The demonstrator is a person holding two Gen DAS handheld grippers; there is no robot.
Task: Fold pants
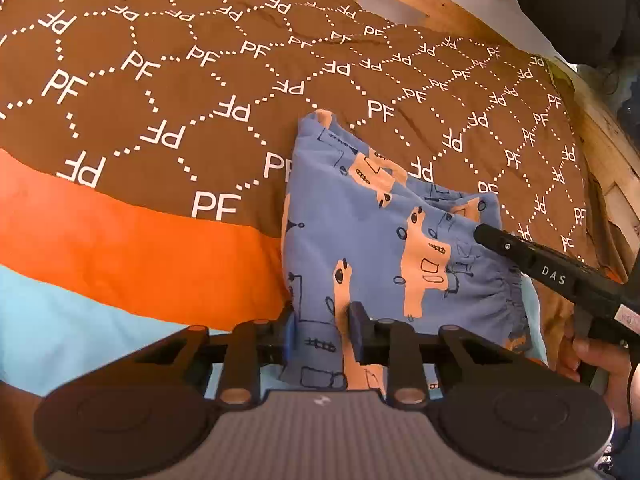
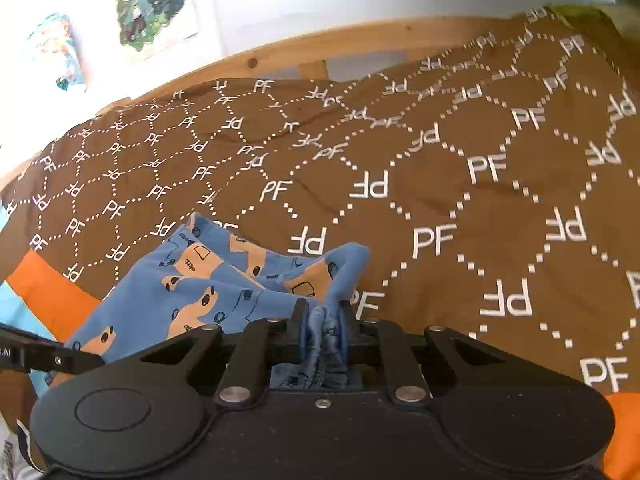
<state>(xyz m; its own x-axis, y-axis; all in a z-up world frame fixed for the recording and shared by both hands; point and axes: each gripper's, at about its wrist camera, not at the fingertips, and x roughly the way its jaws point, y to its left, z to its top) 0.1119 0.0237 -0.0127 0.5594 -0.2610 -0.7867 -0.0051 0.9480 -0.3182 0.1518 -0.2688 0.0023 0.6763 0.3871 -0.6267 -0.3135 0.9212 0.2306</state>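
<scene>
Blue cotton-like pants (image 1: pixel 360 240), printed with tan animal shapes, lie bunched on the brown PF-patterned bedspread (image 1: pixel 160 80), close to its orange band (image 1: pixel 140 248) along the near edge. Left gripper (image 1: pixel 322 336): jaws pinching a fold of the fabric at the near side. Right gripper (image 2: pixel 324 332): jaws pressed onto a gathered wad of cloth, apparently at the elastic waist end. Both grips sit on one side of the garment, probably so that edge can be lifted and carried over as one. Far part rests slack on the bedspread. Wooden bed frame (image 2: pixel 280 56) runs behind.
</scene>
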